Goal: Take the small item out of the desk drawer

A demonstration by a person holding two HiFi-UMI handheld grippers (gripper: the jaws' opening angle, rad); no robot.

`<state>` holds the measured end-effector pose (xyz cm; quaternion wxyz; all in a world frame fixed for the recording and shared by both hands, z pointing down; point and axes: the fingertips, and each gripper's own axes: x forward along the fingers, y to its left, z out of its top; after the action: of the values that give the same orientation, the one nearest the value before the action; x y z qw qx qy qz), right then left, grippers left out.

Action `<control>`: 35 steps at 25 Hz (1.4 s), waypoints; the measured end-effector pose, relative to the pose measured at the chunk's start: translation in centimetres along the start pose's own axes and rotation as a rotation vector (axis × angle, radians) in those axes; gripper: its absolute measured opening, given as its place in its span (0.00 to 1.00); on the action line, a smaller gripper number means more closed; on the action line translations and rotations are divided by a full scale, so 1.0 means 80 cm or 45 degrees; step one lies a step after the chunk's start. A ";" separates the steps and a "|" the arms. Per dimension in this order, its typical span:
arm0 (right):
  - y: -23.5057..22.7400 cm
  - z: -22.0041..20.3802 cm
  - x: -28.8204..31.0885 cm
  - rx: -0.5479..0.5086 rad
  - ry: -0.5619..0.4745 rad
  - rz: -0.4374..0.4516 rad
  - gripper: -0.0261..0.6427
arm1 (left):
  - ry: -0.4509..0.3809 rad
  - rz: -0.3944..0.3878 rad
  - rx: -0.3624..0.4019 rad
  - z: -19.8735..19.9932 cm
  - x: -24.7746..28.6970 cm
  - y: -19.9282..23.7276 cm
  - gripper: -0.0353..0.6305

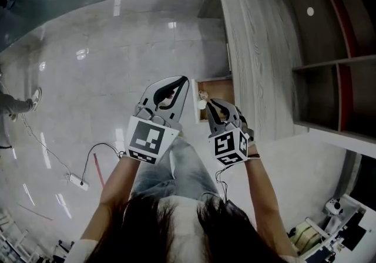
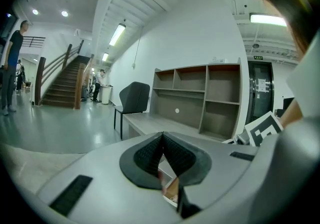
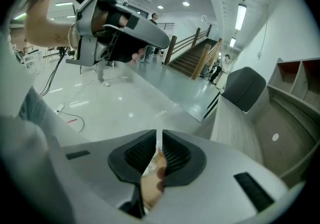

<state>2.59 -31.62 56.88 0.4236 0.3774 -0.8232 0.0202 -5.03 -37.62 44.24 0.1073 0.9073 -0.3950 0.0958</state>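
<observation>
The left gripper (image 1: 184,80) has its jaws pressed together, empty, beside the desk (image 1: 252,50); the right gripper (image 1: 209,102) is likewise closed on nothing, over the open drawer (image 1: 222,87); the small pale item (image 1: 202,95) lies inside, near the drawer's front, just beside the right gripper's tips.

Two grippers are in sight, the left gripper (image 1: 184,81) and the right gripper (image 1: 209,102). There is one bench (image 1: 252,50) with one open drawer (image 1: 218,88), one shelf unit (image 2: 200,93), one dark chair (image 2: 134,99), one staircase (image 2: 62,85) at far left, and one power strip (image 1: 78,181) on the floor.
</observation>
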 end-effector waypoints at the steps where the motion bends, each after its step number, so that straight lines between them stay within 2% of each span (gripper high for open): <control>1: 0.002 -0.004 0.006 -0.014 0.015 0.010 0.08 | 0.003 -0.004 -0.001 -0.004 0.003 0.002 0.08; 14: 0.038 -0.066 0.075 -0.195 0.212 0.147 0.09 | 0.064 -0.067 -0.014 -0.047 0.030 0.023 0.08; 27: 0.070 -0.130 0.120 -0.337 0.399 0.273 0.23 | 0.097 -0.112 -0.023 -0.076 0.045 0.031 0.08; 35: 0.079 -0.160 0.140 -0.425 0.496 0.310 0.27 | 0.118 -0.124 -0.040 -0.100 0.053 0.035 0.08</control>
<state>3.30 -29.32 74.88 0.6246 0.1896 -0.7575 0.0073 -4.95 -40.27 53.36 0.1444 0.9183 -0.3464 0.1263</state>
